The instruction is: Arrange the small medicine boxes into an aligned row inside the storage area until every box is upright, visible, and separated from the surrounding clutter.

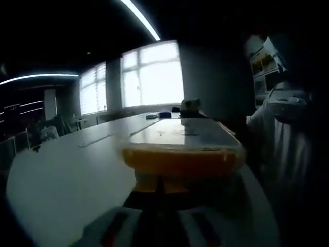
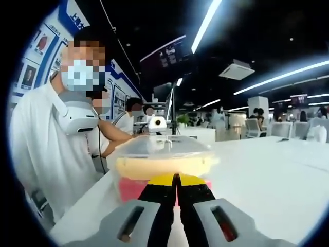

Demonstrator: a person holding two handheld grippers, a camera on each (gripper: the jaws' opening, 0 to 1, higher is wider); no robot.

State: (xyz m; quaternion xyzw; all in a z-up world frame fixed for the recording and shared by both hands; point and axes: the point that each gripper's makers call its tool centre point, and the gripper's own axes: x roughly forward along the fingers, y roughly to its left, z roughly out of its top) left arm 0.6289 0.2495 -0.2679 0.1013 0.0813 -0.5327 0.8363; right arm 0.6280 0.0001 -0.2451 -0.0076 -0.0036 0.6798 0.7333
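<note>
A clear-lidded yellow plastic tub (image 2: 162, 157) sits on the smooth white counter (image 2: 267, 180); right tool (image 2: 176, 181) closed, left tool's (image 1: 163, 188) state indiscernible.

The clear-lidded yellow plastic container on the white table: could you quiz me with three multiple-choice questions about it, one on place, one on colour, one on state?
1. Where does the clear-lidded yellow plastic container stand?
A. on the white table
B. on a chair
C. on the floor

2. What colour are the right gripper jaw tips?
A. green
B. yellow
C. blue

3. How do the right gripper's jaws stand?
A. wide apart
B. close together
C. gripping a cup

Answers: 1 A, the container rests on the tabletop in both views. 2 B, the tips are yellow over black. 3 B, barely a slit between them.
</note>
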